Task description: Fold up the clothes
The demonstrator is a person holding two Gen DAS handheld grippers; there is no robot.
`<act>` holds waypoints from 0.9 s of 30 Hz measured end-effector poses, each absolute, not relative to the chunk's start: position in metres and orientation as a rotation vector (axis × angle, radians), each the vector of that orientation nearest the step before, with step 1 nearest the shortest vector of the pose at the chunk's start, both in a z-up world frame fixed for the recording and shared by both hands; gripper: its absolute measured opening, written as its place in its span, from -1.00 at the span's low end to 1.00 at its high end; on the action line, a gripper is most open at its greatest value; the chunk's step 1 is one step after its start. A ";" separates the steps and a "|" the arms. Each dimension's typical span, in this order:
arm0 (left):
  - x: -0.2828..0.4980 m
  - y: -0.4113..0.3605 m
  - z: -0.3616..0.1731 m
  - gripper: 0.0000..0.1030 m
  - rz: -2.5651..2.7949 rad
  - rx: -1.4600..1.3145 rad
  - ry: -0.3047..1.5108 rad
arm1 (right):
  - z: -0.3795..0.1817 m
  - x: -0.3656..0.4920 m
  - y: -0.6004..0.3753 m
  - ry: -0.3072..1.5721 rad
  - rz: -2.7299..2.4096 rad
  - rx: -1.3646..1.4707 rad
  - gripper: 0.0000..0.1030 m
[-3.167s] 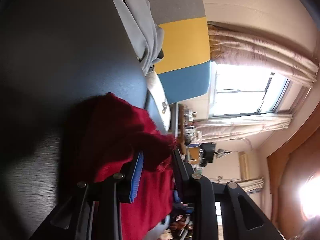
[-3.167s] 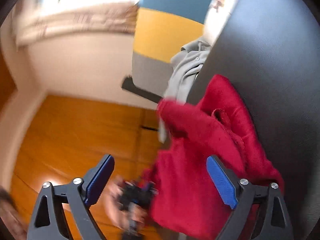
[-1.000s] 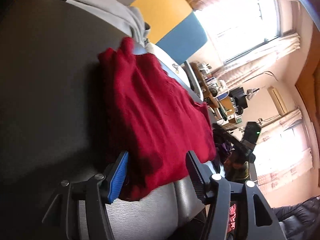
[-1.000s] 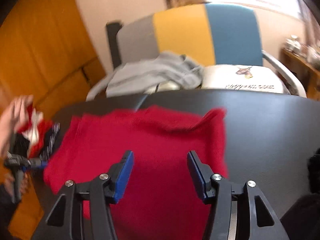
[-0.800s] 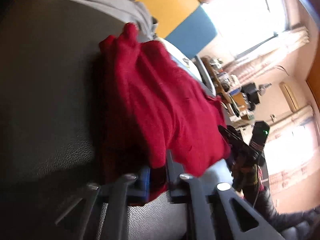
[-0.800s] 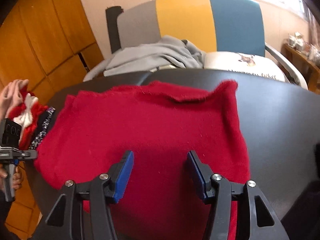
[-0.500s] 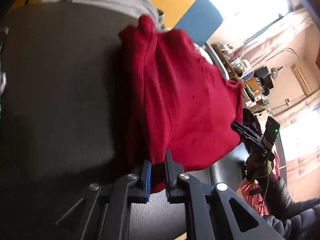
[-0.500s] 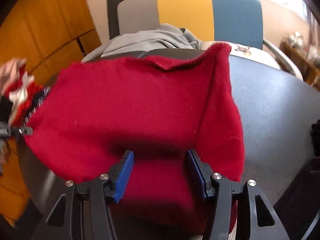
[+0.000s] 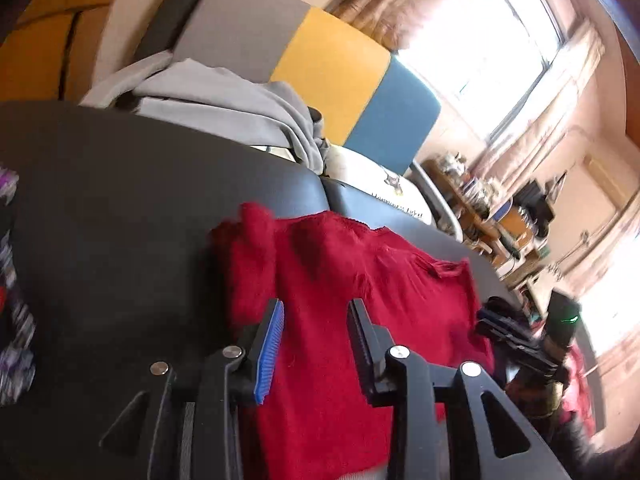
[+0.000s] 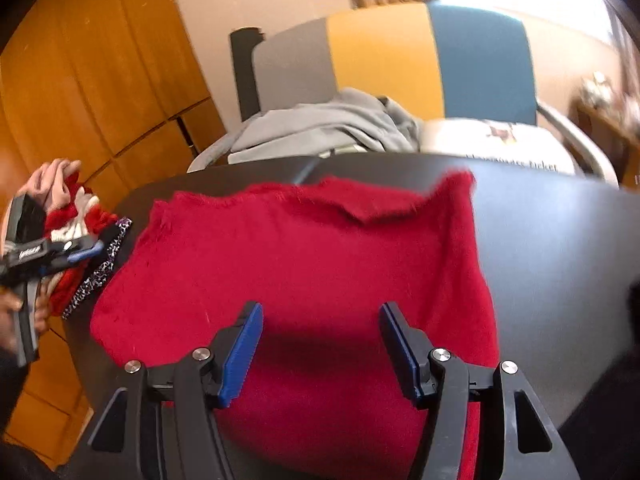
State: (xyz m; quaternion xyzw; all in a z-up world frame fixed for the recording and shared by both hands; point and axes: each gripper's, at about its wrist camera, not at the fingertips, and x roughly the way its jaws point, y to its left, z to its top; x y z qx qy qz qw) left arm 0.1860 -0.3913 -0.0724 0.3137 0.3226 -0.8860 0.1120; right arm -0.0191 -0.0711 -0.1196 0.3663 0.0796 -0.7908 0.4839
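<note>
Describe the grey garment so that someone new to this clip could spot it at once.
Start at the chair behind the dark table, its backrest banded grey, yellow and blue. The grey garment lies crumpled on its seat, beside a white printed item. It is the only grey cloth; the red sweater lies spread on the table instead.

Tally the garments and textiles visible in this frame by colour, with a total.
Red: 1, the red fuzzy knit sweater spread on the dark table.
Grey: 1, the grey crumpled garment on the chair seat.
White: 1, the white printed folded textile beside it.
Mixed: 1, the red, white and patterned bundle at the table's left edge.
Total: 4.
</note>
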 end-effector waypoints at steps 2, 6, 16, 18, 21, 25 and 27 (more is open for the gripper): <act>0.155 -0.389 -0.082 -0.36 -2.574 0.972 0.933 | -0.113 -0.027 -0.087 0.241 -1.926 0.867 0.20; 0.109 -0.394 -0.098 -0.36 -2.531 1.054 0.872 | -0.120 -0.074 -0.113 0.278 -1.965 0.924 0.20; 0.093 -0.406 -0.138 -0.36 -2.477 1.100 0.833 | -0.168 -0.179 -0.095 -0.233 -2.022 1.136 0.20; 0.092 -0.405 -0.137 -0.36 -2.479 1.098 0.821 | -0.172 -0.189 -0.086 -0.338 -1.964 1.160 0.20; 0.098 -0.406 -0.135 -0.36 -2.483 1.068 0.874 | -0.188 -0.201 -0.070 -0.513 -1.898 1.200 -0.16; 0.111 -0.426 -0.142 -0.43 -2.467 0.977 1.124 | -0.199 -0.200 -0.057 -0.618 -1.874 1.216 -0.79; 0.126 -0.421 -0.129 -0.35 -2.488 0.929 1.087 | -0.202 -0.197 -0.052 -0.654 -1.868 1.217 -0.88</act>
